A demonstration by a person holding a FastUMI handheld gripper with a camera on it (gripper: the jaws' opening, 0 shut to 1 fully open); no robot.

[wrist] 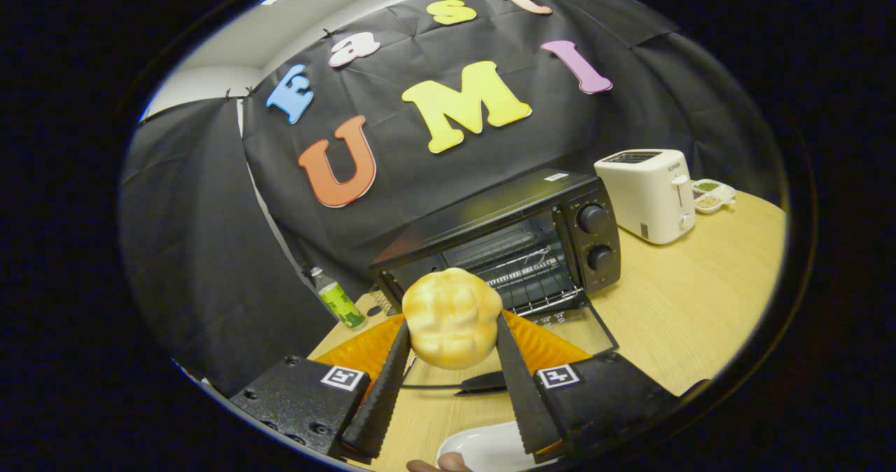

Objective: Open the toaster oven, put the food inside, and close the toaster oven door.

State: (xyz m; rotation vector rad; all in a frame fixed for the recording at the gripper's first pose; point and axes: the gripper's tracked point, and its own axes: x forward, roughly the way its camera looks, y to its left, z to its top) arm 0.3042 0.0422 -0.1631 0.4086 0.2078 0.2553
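While the gripper (451,335) clamps the bun (451,316), the toaster oven (514,248) gapes.

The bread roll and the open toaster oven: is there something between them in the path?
No. In the gripper view the bread roll, pressed between both fingers of the gripper, hangs before the toaster oven; its door lies folded down, nothing else between.

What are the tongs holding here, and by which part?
The tongs are shut on a bun, gripping its two sides.
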